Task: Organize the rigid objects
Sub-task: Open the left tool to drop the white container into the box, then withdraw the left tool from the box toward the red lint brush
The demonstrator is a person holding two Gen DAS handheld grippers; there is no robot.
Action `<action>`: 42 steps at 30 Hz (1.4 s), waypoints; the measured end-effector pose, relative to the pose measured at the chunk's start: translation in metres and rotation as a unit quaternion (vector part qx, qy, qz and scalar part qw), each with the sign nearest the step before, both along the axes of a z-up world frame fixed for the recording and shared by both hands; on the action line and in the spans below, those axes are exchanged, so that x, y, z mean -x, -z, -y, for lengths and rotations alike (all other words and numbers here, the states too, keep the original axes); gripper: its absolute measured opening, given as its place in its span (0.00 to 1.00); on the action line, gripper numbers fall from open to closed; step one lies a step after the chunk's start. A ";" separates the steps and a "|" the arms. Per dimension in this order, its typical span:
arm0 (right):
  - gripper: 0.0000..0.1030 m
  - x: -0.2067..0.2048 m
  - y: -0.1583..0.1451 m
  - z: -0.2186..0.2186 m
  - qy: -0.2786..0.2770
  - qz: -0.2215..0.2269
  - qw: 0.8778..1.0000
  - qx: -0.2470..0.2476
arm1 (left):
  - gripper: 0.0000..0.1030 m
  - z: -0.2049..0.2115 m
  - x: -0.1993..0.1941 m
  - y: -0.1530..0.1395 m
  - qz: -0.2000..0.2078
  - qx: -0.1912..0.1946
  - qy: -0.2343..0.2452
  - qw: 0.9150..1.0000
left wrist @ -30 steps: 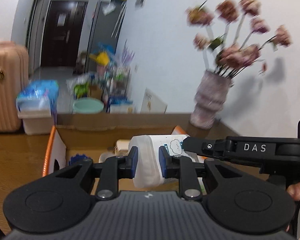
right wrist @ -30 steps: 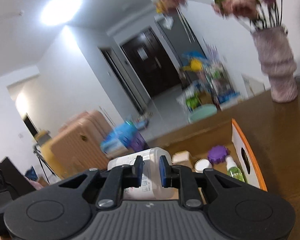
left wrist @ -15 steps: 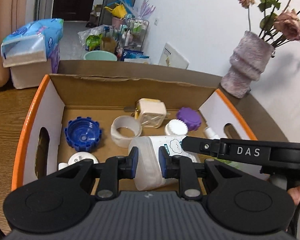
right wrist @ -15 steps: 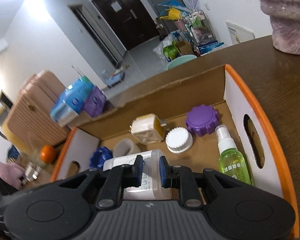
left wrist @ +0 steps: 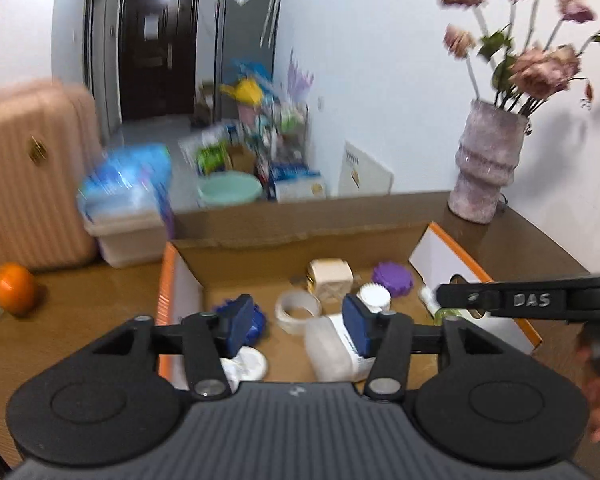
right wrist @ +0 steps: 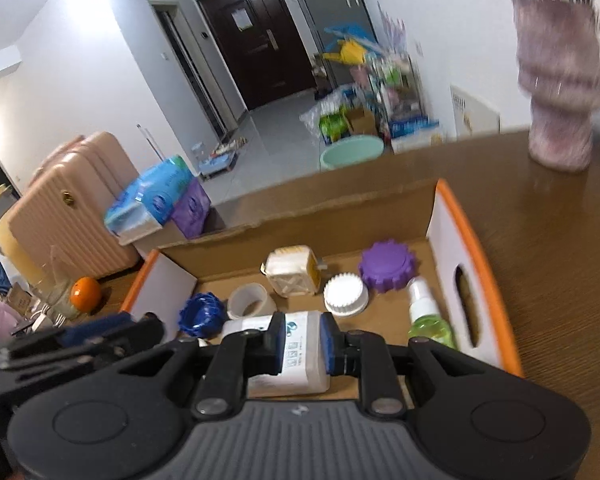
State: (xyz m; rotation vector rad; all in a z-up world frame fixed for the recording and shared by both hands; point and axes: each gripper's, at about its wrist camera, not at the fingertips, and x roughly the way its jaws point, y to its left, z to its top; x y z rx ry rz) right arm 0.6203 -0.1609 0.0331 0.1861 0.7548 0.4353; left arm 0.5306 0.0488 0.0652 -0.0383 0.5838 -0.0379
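A white plastic bottle (right wrist: 300,360) lies on its side in the front of an orange-rimmed cardboard box (right wrist: 496,300). My right gripper (right wrist: 303,344) has its blue pads on the bottle's two sides, and its jaws are just starting to open. In the left wrist view, the left gripper (left wrist: 299,326) stands open with its jaws still opening. The bottle (left wrist: 328,350) lies below and beside its right finger, and no pad presses on it. The right gripper's black arm (left wrist: 500,300) reaches in from the right.
The box also holds a blue cap (right wrist: 202,314), a tape roll (right wrist: 250,300), a cream square item (right wrist: 294,274), a white lid (right wrist: 346,294), a purple lid (right wrist: 388,266) and a green spray bottle (right wrist: 428,320). A vase (left wrist: 486,176) stands behind on the right, an orange (left wrist: 12,288) on the left.
The left gripper has let go of the bottle, opened wide and drawn back. The right gripper still has the bottle, now low in the box. Both views have tilted up.
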 end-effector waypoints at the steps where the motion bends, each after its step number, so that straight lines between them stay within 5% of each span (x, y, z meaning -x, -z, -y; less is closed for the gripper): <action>1: 0.19 0.009 -0.009 0.001 -0.001 0.014 1.000 0.010 | 0.63 -0.001 0.011 -0.008 0.009 -0.006 -0.002 1.000; 8: 0.36 0.085 -0.063 0.013 -0.003 0.113 0.992 0.060 | 0.81 -0.004 0.082 -0.044 0.068 -0.033 -0.011 0.997; 16: 0.55 0.160 -0.087 0.027 0.008 0.188 0.980 0.070 | 0.93 -0.002 0.163 -0.065 0.146 -0.032 -0.013 0.989; 27: 0.79 0.251 -0.076 0.040 0.018 0.273 0.959 0.068 | 1.00 0.014 0.264 -0.062 0.238 -0.035 -0.006 0.971; 42: 0.84 0.364 -0.036 0.056 0.007 0.278 0.959 0.052 | 1.00 0.016 0.378 -0.015 0.264 -0.059 -0.036 0.962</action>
